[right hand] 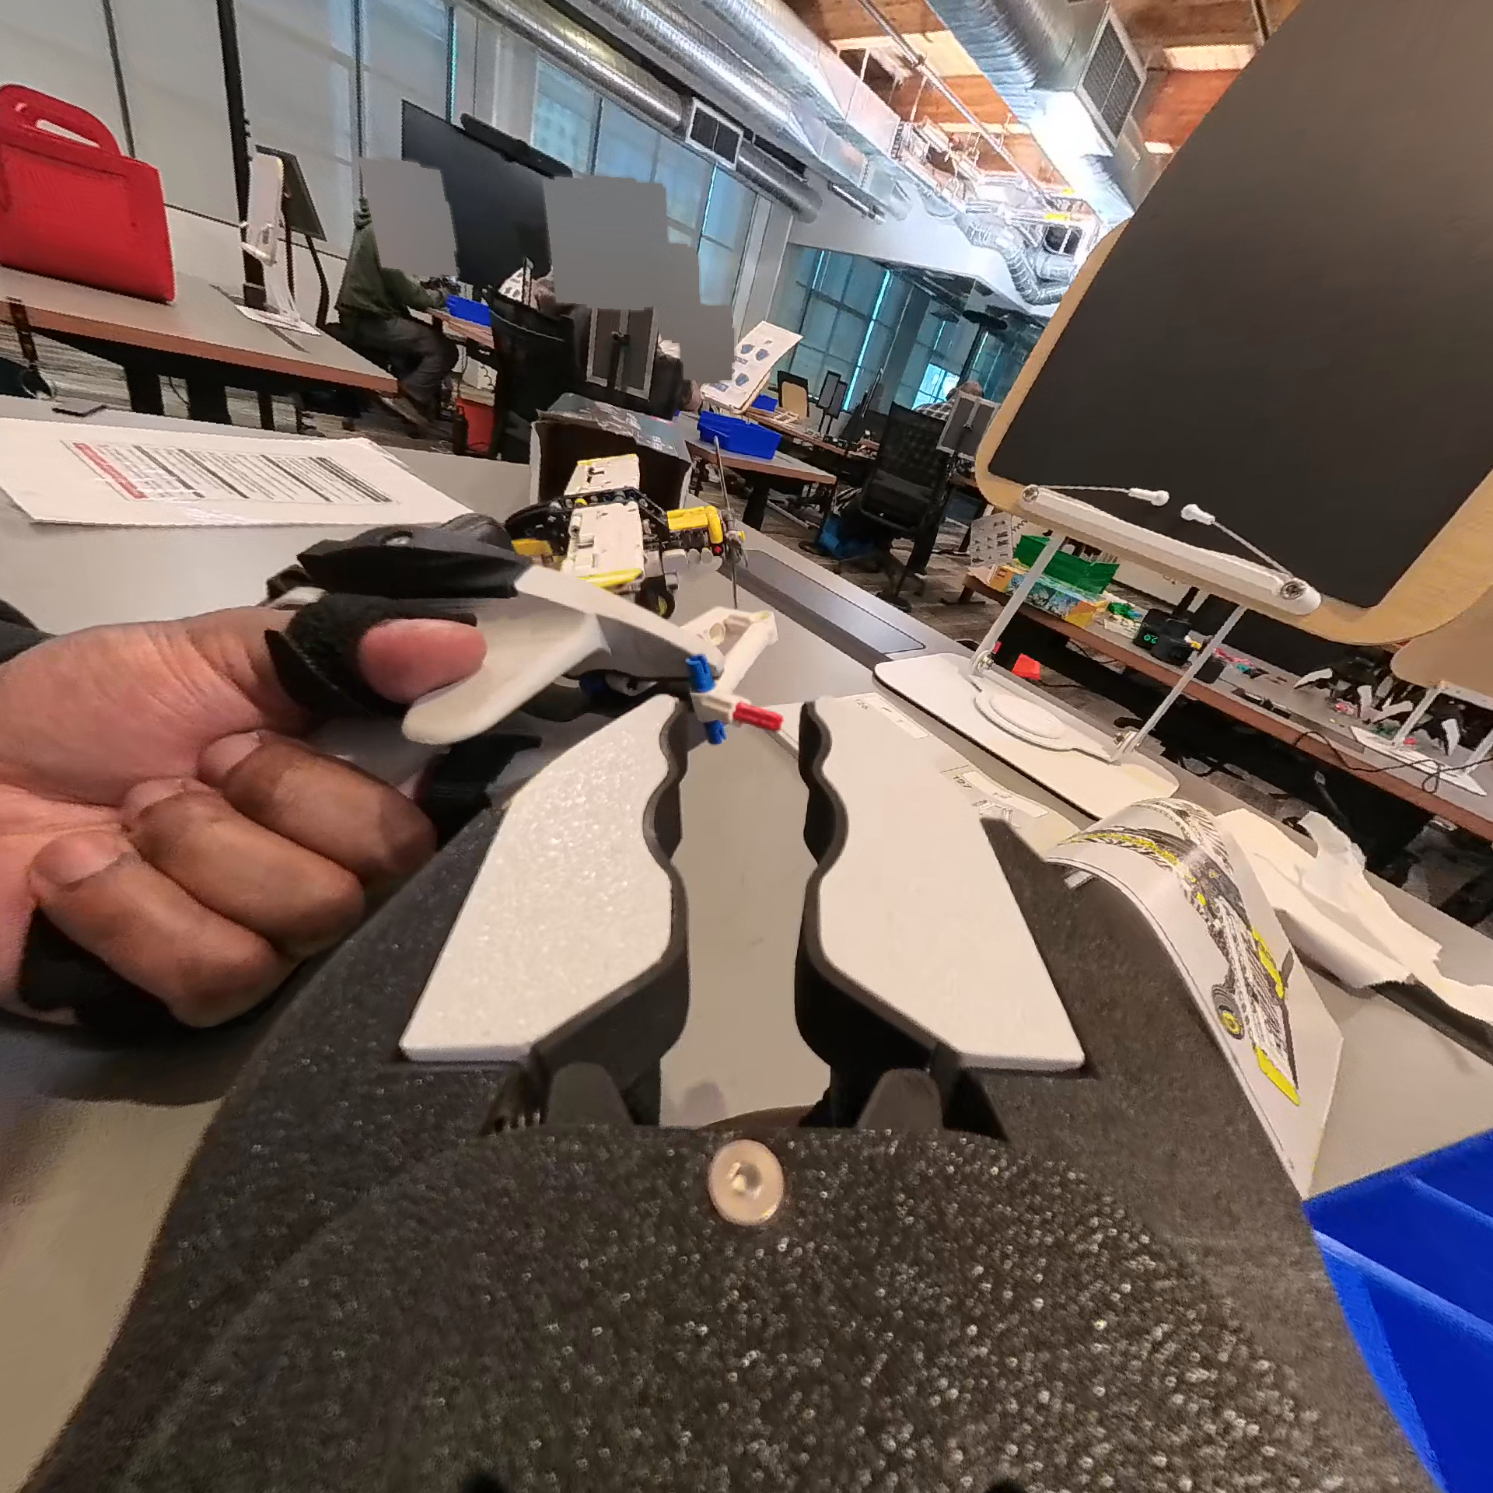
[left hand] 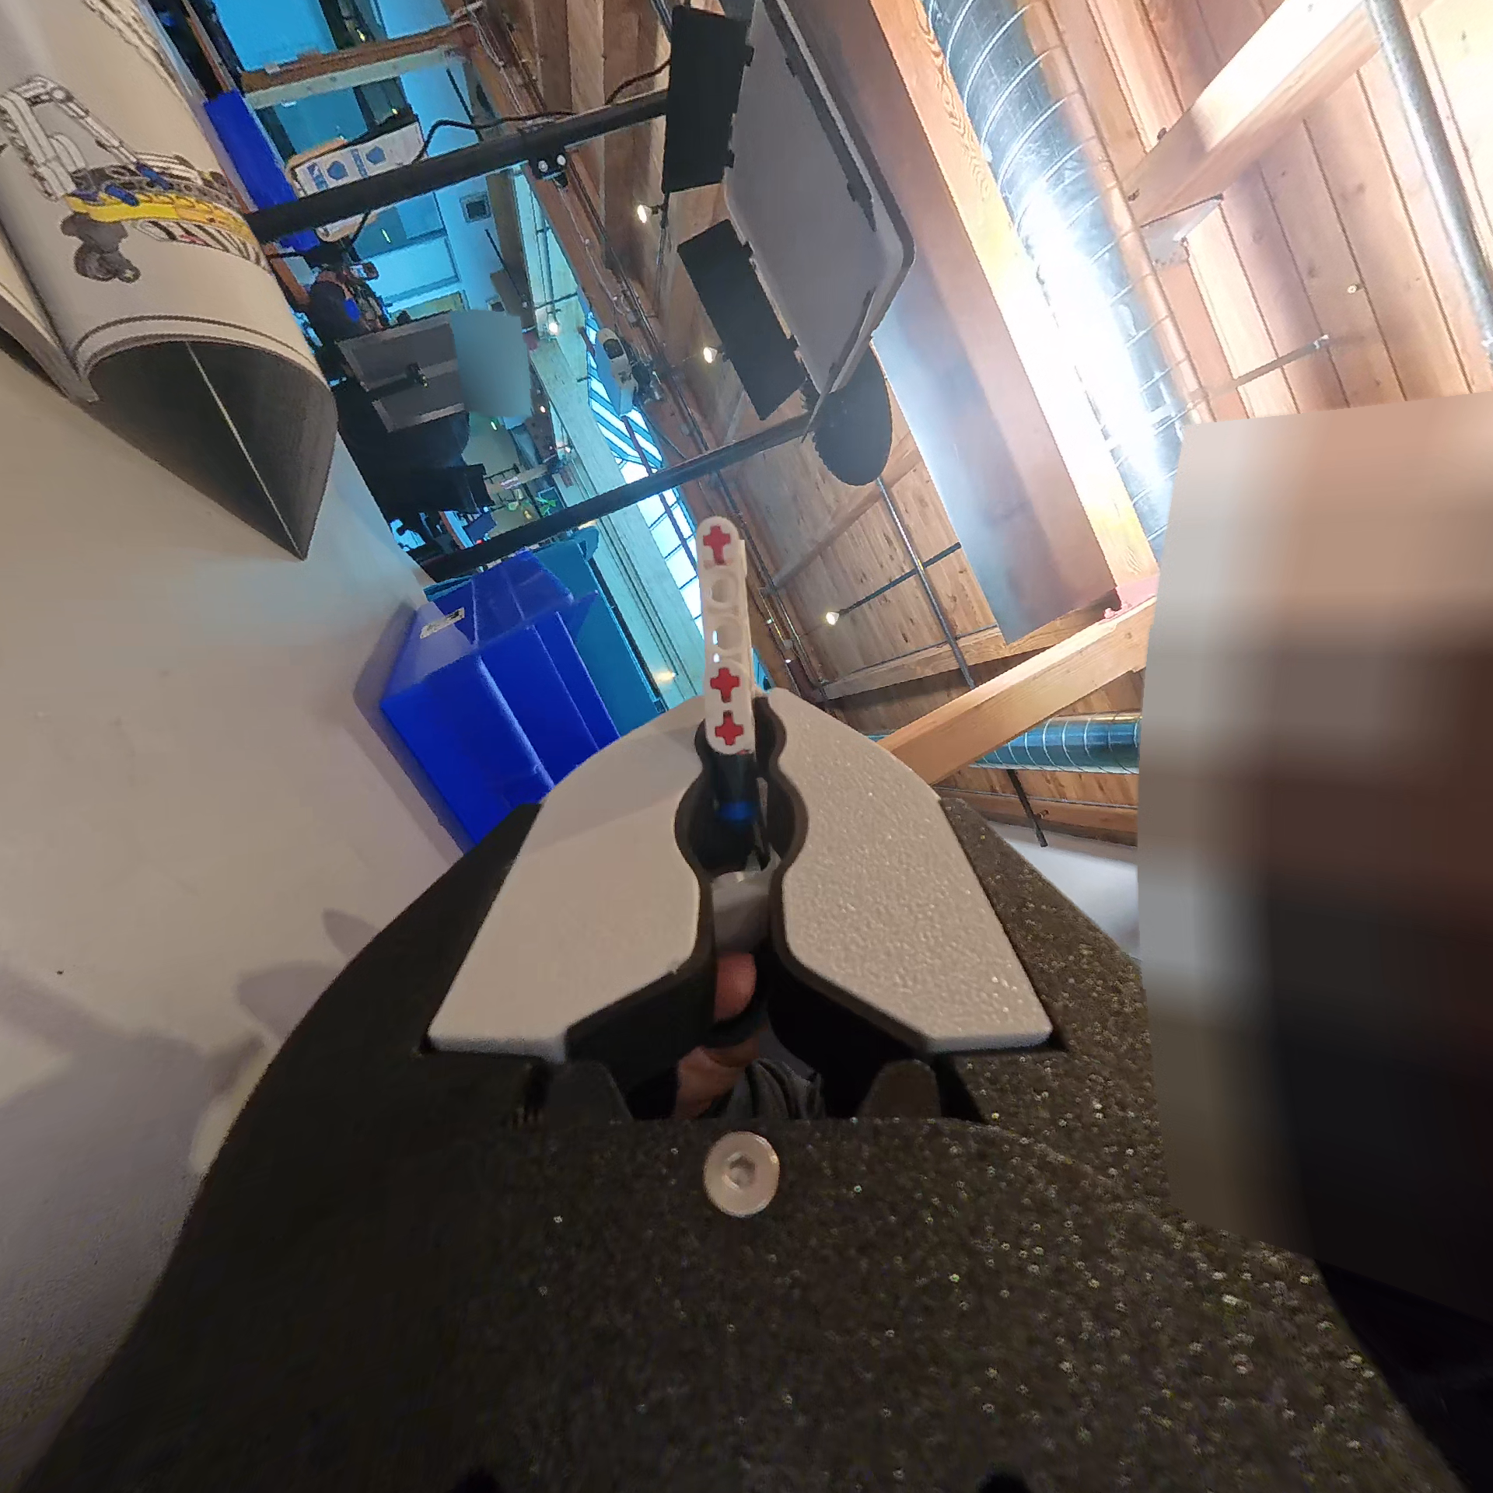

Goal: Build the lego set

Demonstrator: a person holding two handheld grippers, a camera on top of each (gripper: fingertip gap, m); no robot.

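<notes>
L gripper (left hand: 731,747): jaws nearly closed, clamped on a small toy-brick assembly (left hand: 725,638). A white perforated beam w/ red cross-shaped axle ends sticks out past the fingertips; a black part w/ a blue ring sits in the hollow between the pads. L view is rolled sideways, so the assembly shows against wooden ceiling & windows, w/ a blue bin (left hand: 493,703) just beyond on the worktop (left hand: 161,727) and an open instruction booklet (left hand: 161,267) upper left.

R gripper (right hand: 739,727): jaws partly open, nothing gripped, grey worktop showing through the gap. The same assembly, carried by the L gripper and a hand (right hand: 186,784), hangs right at the R fingertips: its red pin (right hand: 758,715) points into the gap, blue pins beside the left pad. Can't tell if it touches that pad.

Behind: yellow/white brick vehicle model (right hand: 622,541). To the R: white tablet stand (right hand: 1034,727), crumpled paper (right hand: 1333,897).
</notes>
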